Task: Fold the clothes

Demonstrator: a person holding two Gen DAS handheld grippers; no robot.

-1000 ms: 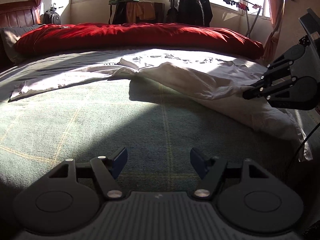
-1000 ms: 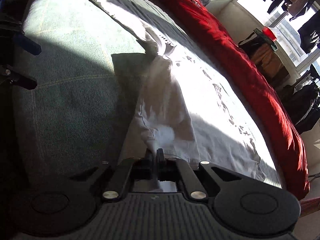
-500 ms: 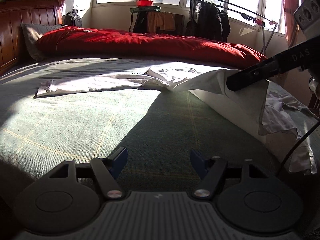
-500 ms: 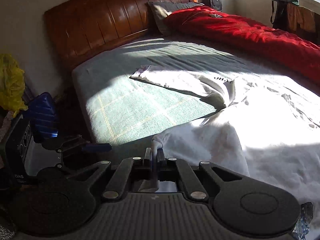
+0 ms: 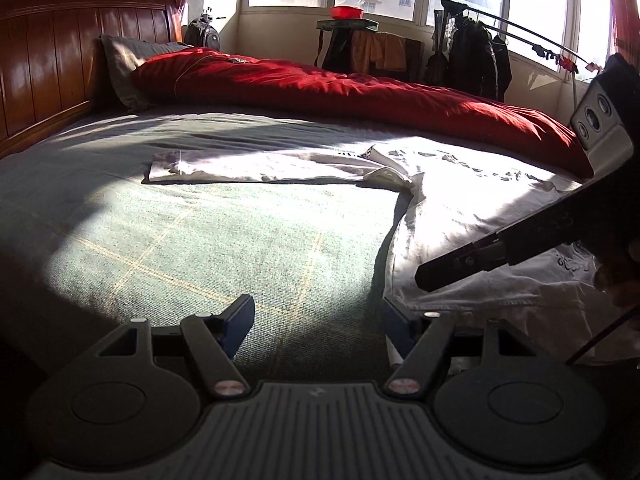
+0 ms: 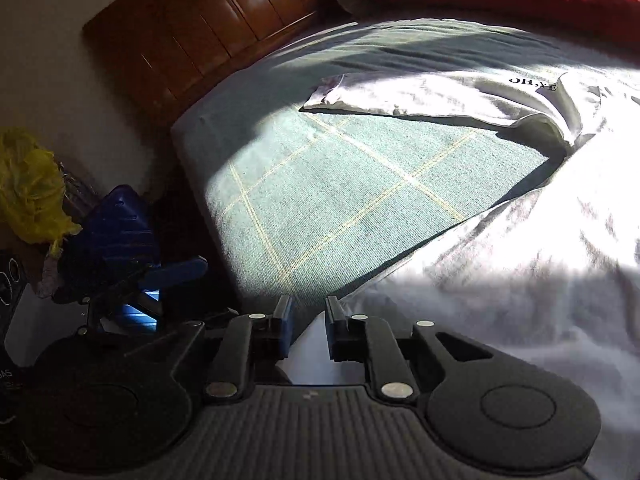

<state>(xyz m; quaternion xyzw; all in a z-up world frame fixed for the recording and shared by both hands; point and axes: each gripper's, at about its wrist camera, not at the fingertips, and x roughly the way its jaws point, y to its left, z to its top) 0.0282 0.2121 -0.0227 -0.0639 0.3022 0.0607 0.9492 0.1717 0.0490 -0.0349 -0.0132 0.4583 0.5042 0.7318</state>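
Note:
A white long-sleeved shirt (image 5: 460,200) with black lettering lies on the green checked bedspread (image 5: 200,240), one sleeve (image 5: 240,168) stretched out to the left. My right gripper (image 6: 309,306) hovers at the shirt's (image 6: 520,260) near edge. Its jaws are opening, and a fold of white cloth lies loose in the narrow gap between them, not pinched. My left gripper (image 5: 317,312) is open over bare bedspread with nothing between its fingers; its right finger is close to the shirt's edge. The right gripper (image 5: 424,276) shows at the right of the left wrist view.
A red duvet (image 5: 360,92) lies along the far side of the bed, with a grey pillow (image 5: 124,60) and a wooden headboard (image 5: 40,72) at the left. A clothes rack (image 5: 480,56) stands by the windows. Beside the bed's corner are a yellow bag (image 6: 28,192) and clutter.
My right gripper swung round with the shirt's edge pinched, set it down near the bed's front, and its jaws have parted. The left gripper shifted along the bed, still open.

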